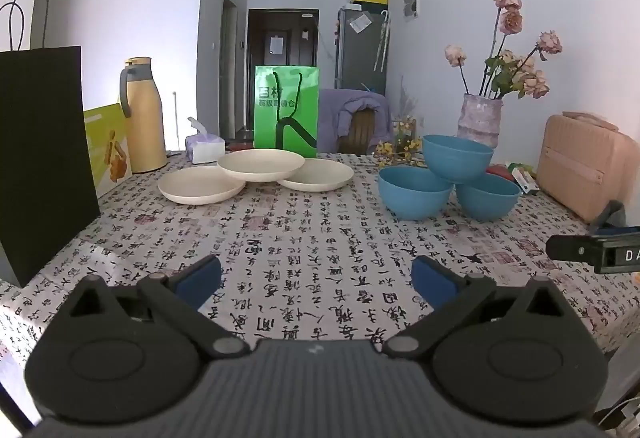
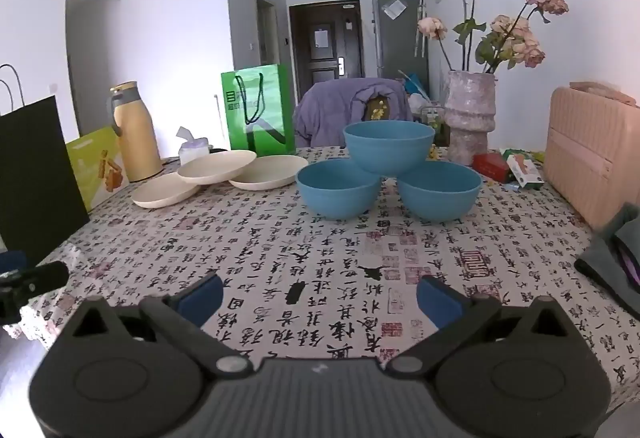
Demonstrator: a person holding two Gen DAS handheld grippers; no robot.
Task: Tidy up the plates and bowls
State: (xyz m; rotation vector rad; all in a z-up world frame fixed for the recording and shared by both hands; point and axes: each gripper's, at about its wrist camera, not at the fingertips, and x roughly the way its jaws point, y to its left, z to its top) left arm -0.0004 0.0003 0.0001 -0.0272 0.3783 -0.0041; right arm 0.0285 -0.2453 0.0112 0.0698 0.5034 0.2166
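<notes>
Both grippers, left gripper [image 1: 316, 280] and right gripper [image 2: 320, 296], spread wide and empty above the tablecloth [image 1: 320, 238], face three upright cream plates [image 1: 260, 174] and three upright blue bowls [image 2: 388, 174].

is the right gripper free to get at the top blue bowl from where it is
Probably yes. The right gripper is open and empty, and only bare tablecloth lies between it and the top blue bowl, which sits exposed on the two lower bowls.
</notes>
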